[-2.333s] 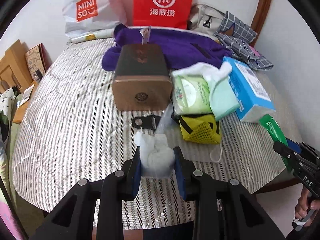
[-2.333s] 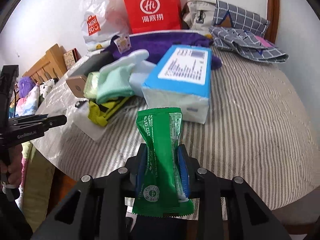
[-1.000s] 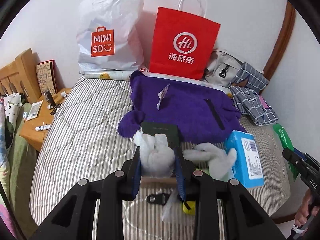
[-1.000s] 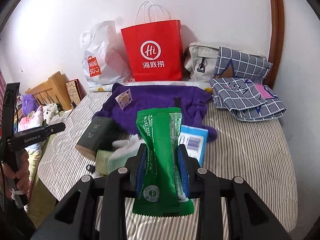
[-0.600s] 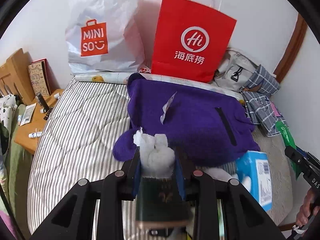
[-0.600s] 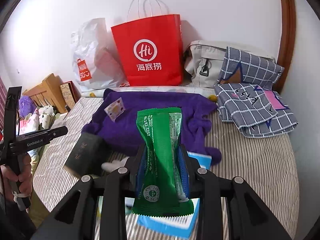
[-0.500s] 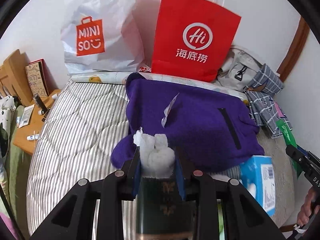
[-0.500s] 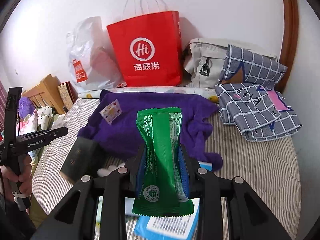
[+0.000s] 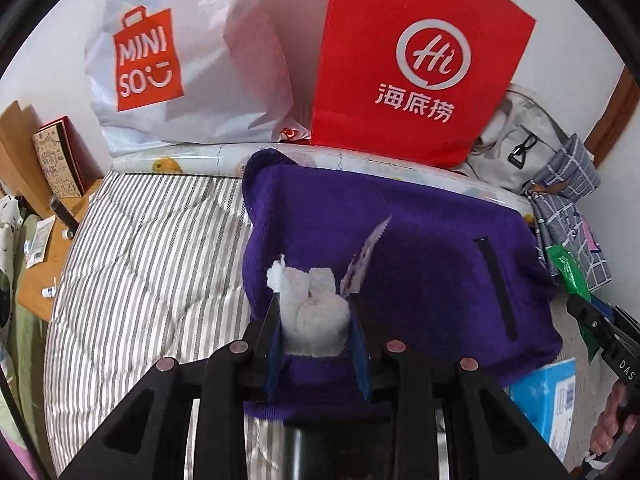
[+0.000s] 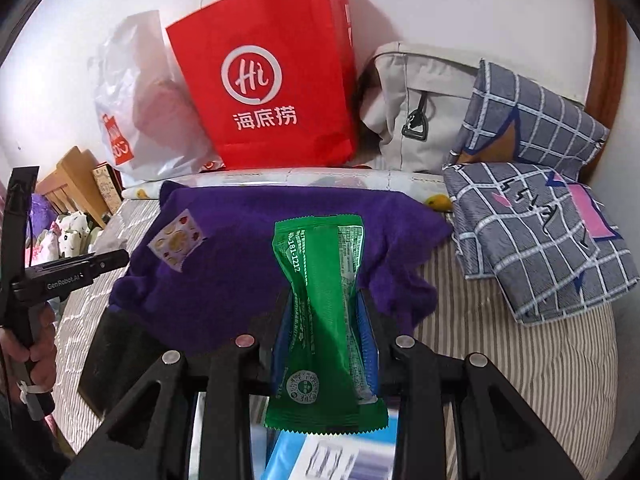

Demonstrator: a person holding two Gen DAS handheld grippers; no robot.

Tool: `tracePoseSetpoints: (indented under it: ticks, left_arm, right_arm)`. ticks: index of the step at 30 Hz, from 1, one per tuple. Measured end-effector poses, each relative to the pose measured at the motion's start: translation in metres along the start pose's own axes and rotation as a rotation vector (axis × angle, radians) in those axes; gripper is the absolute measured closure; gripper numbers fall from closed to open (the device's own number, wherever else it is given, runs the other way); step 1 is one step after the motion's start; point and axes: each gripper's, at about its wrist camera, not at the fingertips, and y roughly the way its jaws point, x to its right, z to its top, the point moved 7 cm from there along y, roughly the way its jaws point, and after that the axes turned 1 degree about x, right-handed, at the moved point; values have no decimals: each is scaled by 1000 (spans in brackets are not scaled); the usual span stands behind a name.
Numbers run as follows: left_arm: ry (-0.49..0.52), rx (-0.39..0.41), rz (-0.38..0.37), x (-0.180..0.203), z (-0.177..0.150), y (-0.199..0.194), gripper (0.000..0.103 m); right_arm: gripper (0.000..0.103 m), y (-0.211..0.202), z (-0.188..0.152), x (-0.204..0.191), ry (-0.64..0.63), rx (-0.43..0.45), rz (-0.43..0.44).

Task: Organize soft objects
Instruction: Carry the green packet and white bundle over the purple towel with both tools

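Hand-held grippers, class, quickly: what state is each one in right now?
Left hand-held gripper: closed on a white tissue wad.
Right hand-held gripper: closed on a green packet.

A bed covered with a grey-and-white striped quilt [image 9: 152, 248] carries everything. A purple fleece garment [image 9: 420, 248] lies spread over its far middle, a small printed sachet [image 10: 176, 245] resting on it. Along the wall side stand a white plastic shopping bag [image 9: 192, 60] and a red paper carrier bag [image 9: 420, 56], with a beige canvas bag [image 10: 416, 100] and grey checked folded cloths [image 10: 540, 240] to the right. A light blue tissue box [image 9: 548, 392] sits at the near right edge
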Motion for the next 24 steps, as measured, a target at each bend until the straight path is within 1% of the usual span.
tracePoseSetpoints:
  ticks: [5,10,11,15,18,24]
  left_arm:
    - [22,-30,-13,6,4,22,75]
    - [47,-54,-97,23,5,36,74]
    - [58,-59,-101,27,4,39,74]
    - [86,-86,-105,36,1,49,72]
    - [93,-88,-101,39,1,53,72]
    - [70,-109,-71,27,1,58,72]
  right_arm:
    - [71,26,3,-1,5,-40,6]
    - [71,47,4,-1,13,-72,13]
    - [71,52,4,-1,9,-84,11]
    - [71,66,2,-1,0,-114,0]
    - [71,73,0,0,-1,-126,-6]
    - [71,85,-1,6,2,-153,-17]
